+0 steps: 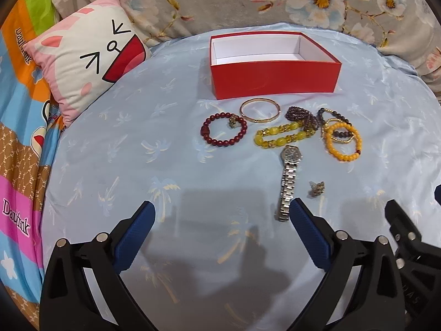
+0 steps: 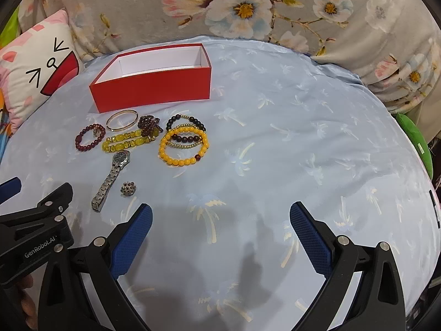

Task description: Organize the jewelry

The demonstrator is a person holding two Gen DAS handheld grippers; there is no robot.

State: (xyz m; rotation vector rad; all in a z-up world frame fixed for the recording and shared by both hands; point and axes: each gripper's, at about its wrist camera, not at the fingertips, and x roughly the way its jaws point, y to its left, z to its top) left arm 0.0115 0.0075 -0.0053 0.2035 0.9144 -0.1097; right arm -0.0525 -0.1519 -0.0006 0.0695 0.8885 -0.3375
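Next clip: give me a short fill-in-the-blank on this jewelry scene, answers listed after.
1. The open red cardboard box holds ____ jewelry.
2. The silver metal wristwatch lies stretched out ____ the box, on the blue sheet.
3. Both the left tongs and right tongs are ____.

Answers: no; outside; open

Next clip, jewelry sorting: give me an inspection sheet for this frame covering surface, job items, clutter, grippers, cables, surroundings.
Surface: light blue palm-print sheet, lightly wrinkled.
Job's things: red box open and empty; in front of it lie a gold bangle, dark red bead bracelet, yellow bracelet, orange bead bracelet, other dark bead strands, silver watch, and small brooch.
Clutter: nothing seen.
Grippers: left gripper and right gripper open, holding nothing.
Cables: nothing seen.
Surroundings: cartoon-face pillow, floral bedding.
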